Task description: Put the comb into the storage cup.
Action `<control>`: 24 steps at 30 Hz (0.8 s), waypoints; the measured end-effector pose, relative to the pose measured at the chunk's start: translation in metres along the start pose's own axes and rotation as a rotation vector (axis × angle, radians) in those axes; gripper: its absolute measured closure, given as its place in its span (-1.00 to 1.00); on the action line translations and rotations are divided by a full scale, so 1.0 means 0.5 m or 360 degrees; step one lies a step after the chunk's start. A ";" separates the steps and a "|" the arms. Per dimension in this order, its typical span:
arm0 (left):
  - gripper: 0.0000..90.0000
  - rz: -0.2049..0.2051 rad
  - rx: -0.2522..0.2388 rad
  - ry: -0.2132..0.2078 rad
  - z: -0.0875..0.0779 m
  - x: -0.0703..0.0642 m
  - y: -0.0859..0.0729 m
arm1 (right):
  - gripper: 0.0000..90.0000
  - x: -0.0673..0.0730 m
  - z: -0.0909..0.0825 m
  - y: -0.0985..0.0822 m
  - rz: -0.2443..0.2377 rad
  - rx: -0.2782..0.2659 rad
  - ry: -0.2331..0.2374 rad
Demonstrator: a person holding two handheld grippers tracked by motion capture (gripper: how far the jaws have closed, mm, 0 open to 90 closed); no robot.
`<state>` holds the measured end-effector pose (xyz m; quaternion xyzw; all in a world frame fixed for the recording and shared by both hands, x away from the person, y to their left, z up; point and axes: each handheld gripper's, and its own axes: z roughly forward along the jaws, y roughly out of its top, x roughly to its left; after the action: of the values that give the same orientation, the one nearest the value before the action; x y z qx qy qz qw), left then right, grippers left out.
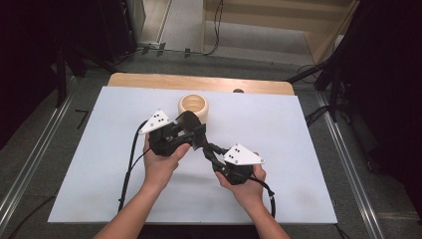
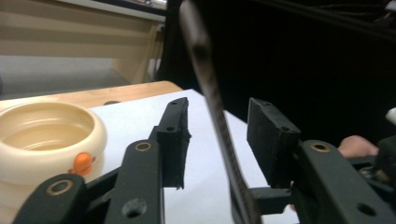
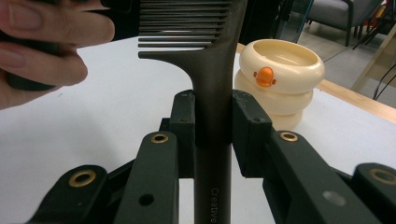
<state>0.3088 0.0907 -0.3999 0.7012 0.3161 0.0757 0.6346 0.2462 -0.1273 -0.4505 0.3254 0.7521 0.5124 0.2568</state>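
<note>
Black plastic makes up the comb (image 3: pixel 212 93), and the right gripper (image 3: pixel 212 116) has it clamped by the handle: in the right gripper view both pads press flat against the handle's sides, with the toothed head rising above the jaws and the handle's end running down out of the bottom edge. The left gripper (image 2: pixel 217 135) stands partly open around the same comb. In the left gripper view the comb (image 2: pixel 212 107) passes edge-on through the gap as a thin dark strip, nearer the right-hand pad than the left; daylight shows on both sides, so neither pad presses on it.

From above, the two grippers meet nose to nose over the middle of the table, the left gripper (image 1: pixel 174 134) coming in from the left and the right gripper (image 1: pixel 219 154) from lower right, each in one of the person's hands, cables trailing back toward the near edge. The comb itself is too dark against the jaws to pick out there.

Just beyond the left gripper stands a cream ribbed cup (image 1: pixel 193 105) with a small orange duck bill on its side, upright and open-topped, close to the jaws but apart from them. It sits on the white sheet (image 1: pixel 278 149) covering the wooden table (image 1: pixel 199 81). Nothing lies between cup and grippers.
</note>
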 end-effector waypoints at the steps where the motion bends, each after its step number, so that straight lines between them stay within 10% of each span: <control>1: 0.33 -0.0007 0.0006 -0.0009 0.001 0.000 0.000 | 0.56 0.001 0.001 -0.001 -0.0003 -0.0002 0.0004; 24: 0.87 -0.0092 0.0010 -0.0133 -0.002 0.009 0.003 | 0.56 0.014 0.011 -0.008 -0.0075 -0.0058 -0.0069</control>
<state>0.3123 0.0941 -0.3996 0.6962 0.3099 0.0271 0.6470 0.2448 -0.1196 -0.4564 0.3139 0.7443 0.5127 0.2909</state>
